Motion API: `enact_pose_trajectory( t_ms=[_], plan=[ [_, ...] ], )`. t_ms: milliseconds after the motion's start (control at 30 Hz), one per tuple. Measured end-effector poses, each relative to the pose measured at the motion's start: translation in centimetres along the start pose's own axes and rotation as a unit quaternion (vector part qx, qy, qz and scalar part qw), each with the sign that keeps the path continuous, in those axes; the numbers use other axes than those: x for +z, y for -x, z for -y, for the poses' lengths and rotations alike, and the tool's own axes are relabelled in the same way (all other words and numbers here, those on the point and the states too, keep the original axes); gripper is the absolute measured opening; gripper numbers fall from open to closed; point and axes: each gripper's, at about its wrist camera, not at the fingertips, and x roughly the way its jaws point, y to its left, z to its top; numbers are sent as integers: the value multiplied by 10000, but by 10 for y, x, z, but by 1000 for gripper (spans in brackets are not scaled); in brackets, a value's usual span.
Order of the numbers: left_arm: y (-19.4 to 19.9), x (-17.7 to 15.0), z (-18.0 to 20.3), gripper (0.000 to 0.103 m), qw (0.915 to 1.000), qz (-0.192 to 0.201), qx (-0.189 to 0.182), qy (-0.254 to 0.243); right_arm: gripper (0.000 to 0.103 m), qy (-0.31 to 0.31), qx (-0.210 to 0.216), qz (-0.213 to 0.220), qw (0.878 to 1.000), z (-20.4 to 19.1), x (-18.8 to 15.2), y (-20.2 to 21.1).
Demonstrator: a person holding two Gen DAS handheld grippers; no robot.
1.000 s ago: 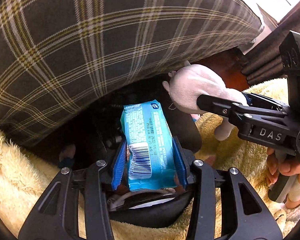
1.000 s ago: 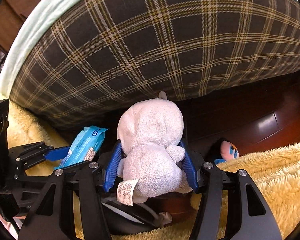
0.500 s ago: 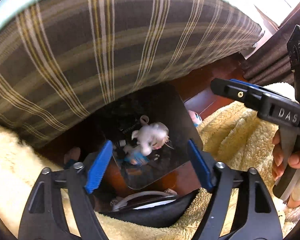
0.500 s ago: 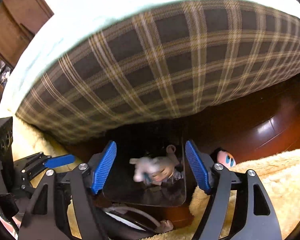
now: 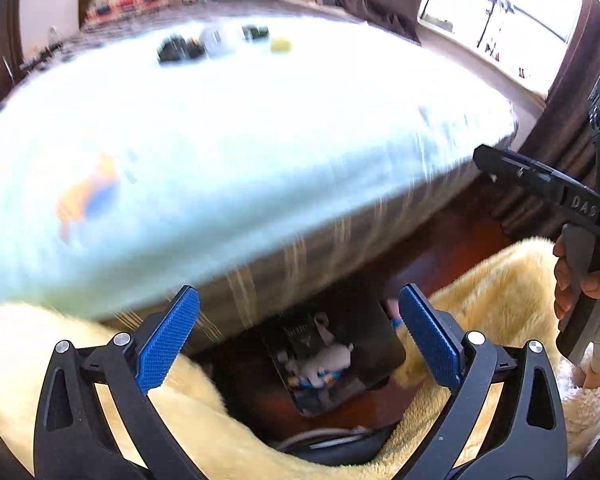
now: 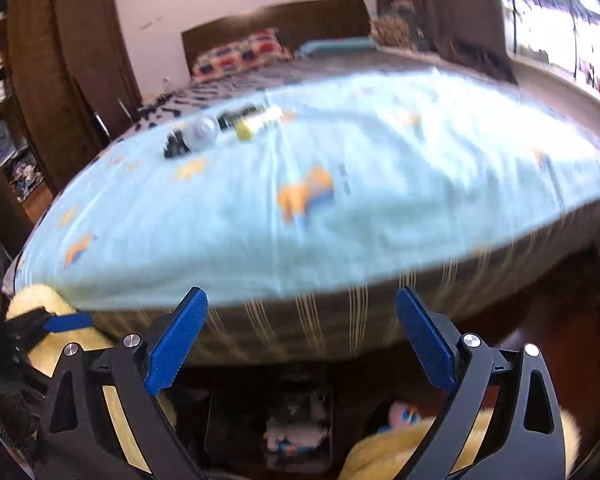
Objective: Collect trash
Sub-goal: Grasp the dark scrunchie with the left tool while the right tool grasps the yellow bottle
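Observation:
My left gripper [image 5: 298, 340] hangs high over a dark bin [image 5: 374, 322] on the floor. Its jaws are opening wide, with nothing between them. Down in the bin lie a white plush toy [image 5: 334, 358] and a blue snack packet [image 5: 314, 382]. My right gripper [image 6: 300, 340] is also above the bin [image 6: 228, 420], its jaws opening and empty; the plush toy [image 6: 296, 436] shows blurred below. From the left wrist view the right gripper [image 5: 540, 182] juts in at the right, held by a hand [image 5: 588, 284].
A bed [image 6: 340, 208] with a pale blue sheet and plaid side rises just behind the bin. Small items [image 6: 228, 124] lie far back on it. A yellow fluffy rug [image 5: 496, 280] flanks the bin. A pink and blue toy [image 6: 404, 412] lies on the wooden floor.
Both grippers let go: the blue packet and the plush toy dropped into the bin. Both grippers then rose, spread wider and tilted up, so the bed top came into view.

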Motion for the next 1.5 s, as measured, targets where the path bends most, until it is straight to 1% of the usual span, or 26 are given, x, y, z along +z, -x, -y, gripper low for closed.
enact_pose_trajectory(
  t_ms=[133, 200, 300, 400, 533, 667, 800, 867, 967, 1033, 1100, 1167, 1233, 1300, 1400, 1500],
  plan=[
    [23, 28, -11, 95, 9989, 408, 237, -35, 96, 169, 137, 123, 9997, -8, 30, -5],
    [26, 41, -18, 95, 9981, 509, 352, -14, 96, 209, 196, 120, 9995, -11, 44, -16],
    [28, 61, -35, 95, 9968, 615, 498, 59, 96, 162, 302, 44, 9994, -17, 54, -34],
    [20, 81, -54, 95, 9955, 662, 651, 202, 96, 39, 426, -44, 9991, -27, 66, -50],
    [3, 107, -82, 95, 9937, 651, 825, 397, 96, 8, 427, -78, 9991, -37, 81, -74],
    [-15, 126, -98, 95, 9919, 643, 1003, 434, 96, -137, 417, -132, 9989, -36, 97, -102],
    [-42, 147, -110, 95, 9915, 483, 1092, 513, 96, -352, 499, -307, 9977, -34, 116, -136],
    [-54, 155, -113, 94, 9917, 406, 1100, 531, 96, -408, 549, -417, 9968, -35, 124, -152],
    [-72, 168, -115, 94, 9917, 288, 1154, 492, 95, -435, 470, -501, 9967, -36, 135, -173],
    [-84, 176, -116, 94, 9921, 215, 1144, 473, 90, -507, 445, -562, 9961, -35, 140, -187],
    [-95, 183, -119, 91, 9920, 149, 1153, 488, 90, -618, 450, -628, 9951, -33, 145, -199],
    [-103, 190, -122, 91, 9916, 86, 1195, 493, 90, -675, 447, -688, 9943, -32, 148, -208],
    [-109, 196, -124, 89, 9911, 68, 1237, 489, 89, -714, 449, -732, 9937, -32, 151, -217],
    [-112, 203, -125, 86, 9910, 88, 1240, 493, 82, -728, 450, -784, 9932, -33, 153, -225],
    [-118, 213, -129, 83, 9910, 99, 1212, 565, 82, -761, 449, -815, 9927, -34, 156, -232],
    [-125, 222, -132, 82, 9908, 104, 1184, 645, 81, -794, 471, -826, 9923, -35, 161, -238]
  ],
)
